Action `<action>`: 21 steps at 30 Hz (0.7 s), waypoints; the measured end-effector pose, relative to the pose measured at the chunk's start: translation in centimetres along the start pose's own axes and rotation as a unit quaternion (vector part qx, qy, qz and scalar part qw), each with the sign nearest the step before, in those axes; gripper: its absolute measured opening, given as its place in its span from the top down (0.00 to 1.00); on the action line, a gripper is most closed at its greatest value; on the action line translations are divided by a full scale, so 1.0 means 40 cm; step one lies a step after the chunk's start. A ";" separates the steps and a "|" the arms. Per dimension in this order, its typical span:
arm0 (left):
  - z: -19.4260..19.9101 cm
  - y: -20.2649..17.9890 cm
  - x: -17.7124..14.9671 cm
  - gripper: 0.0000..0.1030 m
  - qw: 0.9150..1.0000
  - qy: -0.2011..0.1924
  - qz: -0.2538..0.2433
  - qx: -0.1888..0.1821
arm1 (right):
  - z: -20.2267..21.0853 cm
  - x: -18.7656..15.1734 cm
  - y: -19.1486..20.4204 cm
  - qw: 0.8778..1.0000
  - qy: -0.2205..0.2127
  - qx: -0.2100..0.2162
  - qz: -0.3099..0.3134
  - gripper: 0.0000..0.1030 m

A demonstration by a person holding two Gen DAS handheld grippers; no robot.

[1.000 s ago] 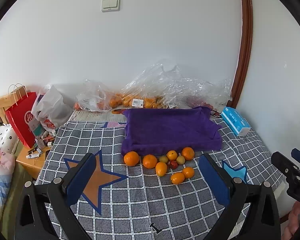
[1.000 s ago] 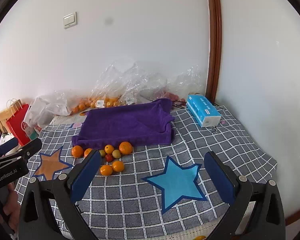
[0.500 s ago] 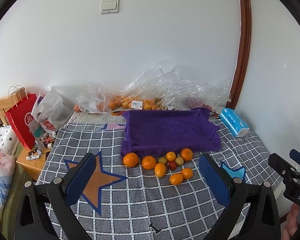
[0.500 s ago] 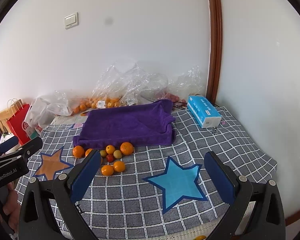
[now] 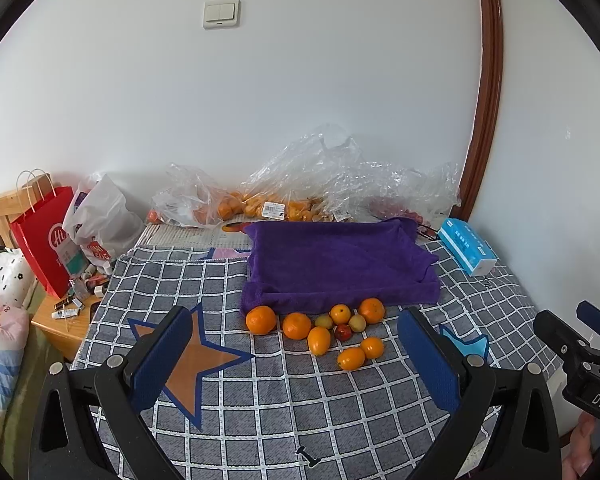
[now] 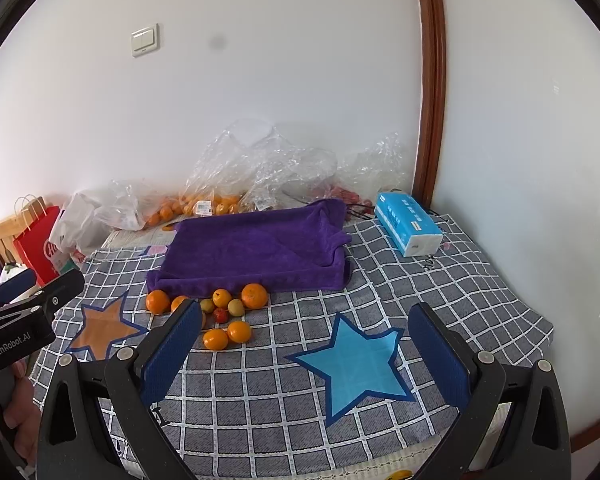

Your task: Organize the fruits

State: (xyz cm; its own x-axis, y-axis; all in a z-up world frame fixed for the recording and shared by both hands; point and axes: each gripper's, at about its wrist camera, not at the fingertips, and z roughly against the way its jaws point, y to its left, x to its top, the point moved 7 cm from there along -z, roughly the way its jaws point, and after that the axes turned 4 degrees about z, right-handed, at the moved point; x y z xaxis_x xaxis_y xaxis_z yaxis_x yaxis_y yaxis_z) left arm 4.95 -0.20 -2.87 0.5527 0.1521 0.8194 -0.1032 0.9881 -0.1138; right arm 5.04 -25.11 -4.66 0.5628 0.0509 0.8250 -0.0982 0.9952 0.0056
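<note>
Several loose fruits lie in a cluster on the grey checked cloth (image 5: 284, 408), just in front of a purple towel (image 5: 336, 264): oranges (image 5: 261, 319), small yellow-green fruits (image 5: 357, 323) and one small red fruit (image 5: 343, 332). The same cluster shows in the right wrist view as oranges (image 6: 254, 295), beside the purple towel (image 6: 256, 248). My left gripper (image 5: 296, 364) hangs open above the cloth, short of the fruits. My right gripper (image 6: 306, 354) is open too, over a blue star patch (image 6: 354, 364), right of the fruits. Neither holds anything.
Clear plastic bags (image 5: 332, 176) with more oranges lie along the wall behind the towel. A blue tissue pack (image 5: 466, 246) sits at the right. A red paper bag (image 5: 44, 236), a white bag (image 5: 96, 220) and a wooden side table (image 5: 60, 328) stand left of the bed.
Both views have drifted slightly back and up, so the fruits sit a little higher and farther in frame. The fruits and towel have not moved. Both grippers stay open.
</note>
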 end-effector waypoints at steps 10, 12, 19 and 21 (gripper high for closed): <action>0.004 0.002 0.008 0.00 1.000 0.001 0.005 0.002 | 0.005 0.004 0.015 1.000 -0.001 0.005 0.004 0.01; 0.005 0.004 0.008 0.00 1.000 0.000 0.004 0.002 | 0.004 0.005 0.016 1.000 -0.001 0.007 0.005 0.01; 0.007 0.011 0.008 0.00 1.000 -0.002 0.010 0.000 | 0.003 0.006 0.018 1.000 -0.001 0.007 0.004 0.01; 0.008 0.010 0.009 0.00 1.000 -0.002 0.008 0.000 | 0.003 0.006 0.018 1.000 0.000 0.007 0.003 0.01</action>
State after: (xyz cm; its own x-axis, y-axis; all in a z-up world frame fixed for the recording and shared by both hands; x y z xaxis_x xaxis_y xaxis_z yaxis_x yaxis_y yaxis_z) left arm 4.82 0.23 -2.45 0.5468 0.1686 0.8201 -0.1127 0.9854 -0.1275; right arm 5.02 -24.41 -4.40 0.5622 0.0562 0.8251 -0.1131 0.9935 0.0094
